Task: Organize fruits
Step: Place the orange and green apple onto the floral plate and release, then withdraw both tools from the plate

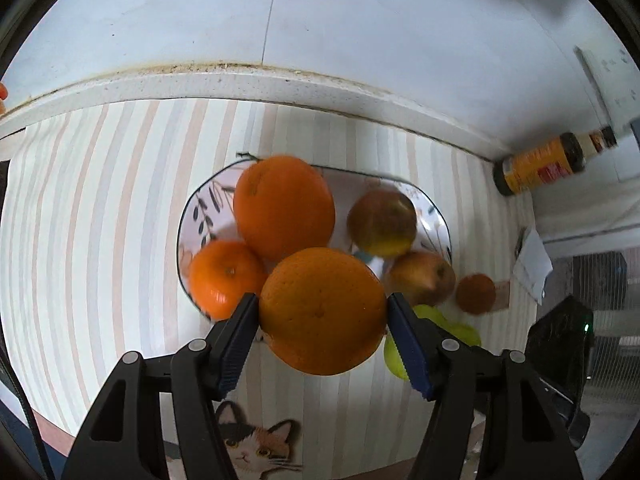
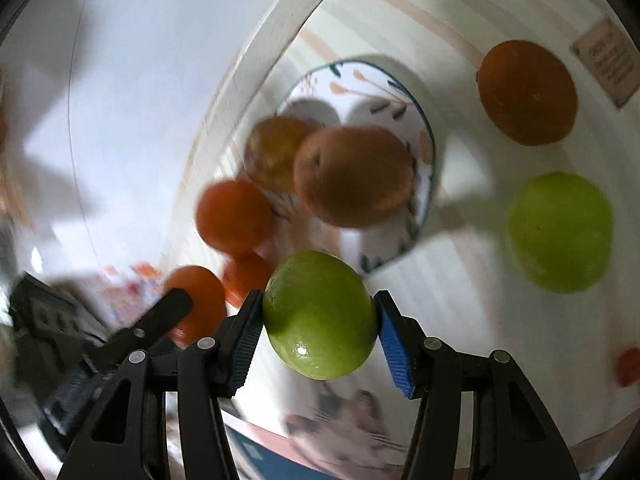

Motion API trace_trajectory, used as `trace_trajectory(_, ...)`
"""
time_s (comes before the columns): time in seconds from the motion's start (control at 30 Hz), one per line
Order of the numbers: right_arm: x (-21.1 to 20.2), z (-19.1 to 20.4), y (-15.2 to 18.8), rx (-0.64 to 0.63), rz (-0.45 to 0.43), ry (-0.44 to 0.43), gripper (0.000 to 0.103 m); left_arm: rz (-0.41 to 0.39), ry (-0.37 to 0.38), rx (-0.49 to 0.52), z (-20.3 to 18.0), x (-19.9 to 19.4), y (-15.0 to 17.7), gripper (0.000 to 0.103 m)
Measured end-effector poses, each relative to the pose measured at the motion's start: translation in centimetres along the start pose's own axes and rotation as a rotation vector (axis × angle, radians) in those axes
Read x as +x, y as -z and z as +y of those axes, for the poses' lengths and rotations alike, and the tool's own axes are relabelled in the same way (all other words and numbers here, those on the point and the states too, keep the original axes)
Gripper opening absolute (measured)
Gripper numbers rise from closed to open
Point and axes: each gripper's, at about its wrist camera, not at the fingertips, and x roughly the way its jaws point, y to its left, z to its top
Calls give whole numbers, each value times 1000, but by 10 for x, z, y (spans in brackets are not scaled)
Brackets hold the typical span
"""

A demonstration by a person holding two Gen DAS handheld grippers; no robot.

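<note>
The left gripper [image 1: 322, 312] holds a big orange [image 1: 322, 310] between its blue fingers [image 1: 236, 350], above the near rim of the plate [image 1: 200, 208]. The plate sits on a striped cloth [image 1: 100, 220] towards the worktop's back edge, by the wall. On it lie another big orange [image 1: 284, 206], a small orange [image 1: 224, 274] and two apples [image 1: 382, 222], the second apple [image 1: 424, 278] at its right rim. Off the plate, near the worktop's right edge, lie a dark orange [image 1: 476, 294] and a green fruit [image 1: 464, 330]. A bottle [image 1: 552, 162] lies in the back right corner.

The right gripper [image 2: 320, 314] holds a lime [image 2: 320, 314], its fingers [image 2: 394, 348] pressing both sides. In its blurred view, a second lime [image 2: 560, 232] and the dark orange [image 2: 528, 92] rest on the cloth beside the plate [image 2: 424, 200].
</note>
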Motion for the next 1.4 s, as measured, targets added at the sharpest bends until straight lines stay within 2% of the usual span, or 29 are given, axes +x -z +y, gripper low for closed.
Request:
trace_trajectory(0.07, 4, -7, -6, 84, -10, -44, 63, 33, -11, -18, 3, 10, -6, 64)
trace_trajectory(0.1, 1, -8, -8, 98, -15, -61, 76, 47, -15, -15, 2, 15, -9, 64)
trace_trajectory(0.17, -1, -6, -9, 88, -35, -66, 85, 57, -28, 2, 2, 19, -9, 68)
trace_trajectory(0.2, -6, -5, -10, 75, -41, -70, 85, 51, -21, 10, 1, 19, -8, 82)
trace_trajectory(0.23, -9, -3, -8, 60, -47, -61, 85, 41, -28, 20, -1, 18, -7, 92)
trace_trajectory(0.33, -14, 6, -7, 7, -66, -15, 85, 16, -33, 33, -3, 13, -5, 92)
trace_trajectory(0.47, -19, 16, -9, -109, -96, 151, 85, -12, -111, 60, -5, 7, -1, 92)
trace_trajectory(0.5, -19, 25, -7, -184, -102, 235, 85, -17, -128, 67, -5, 6, 0, 92)
trace_trajectory(0.53, -20, 29, -7, -227, -108, 280, 85, -20, -148, 74, -4, 5, 3, 92)
trace_trajectory(0.6, -21, 44, -2, -348, -129, 409, 94, -27, -182, 77, -1, 4, 8, 92)
trace_trajectory(0.7, -25, 56, 6, -483, -153, 525, 95, -43, -226, 83, 3, 2, 18, 92)
trace_trajectory(0.8, -33, 67, 16, -582, -188, 588, 95, -48, -232, 73, 8, -3, 27, 92)
trace_trajectory(0.93, -41, 79, 31, -646, -190, 601, 95, -78, -218, 61, 10, -20, 41, 92)
trace_trajectory(1.0, -47, 86, 38, -665, -193, 598, 95, -112, -234, 67, 9, -35, 50, 92)
trace_trajectory(1.07, -60, 91, 49, -696, -217, 615, 95, -149, -244, 69, 8, -51, 60, 92)
trace_trajectory(1.4, -116, 116, 100, -778, -299, 591, 95, -264, -242, 95, -3, -123, 105, 92)
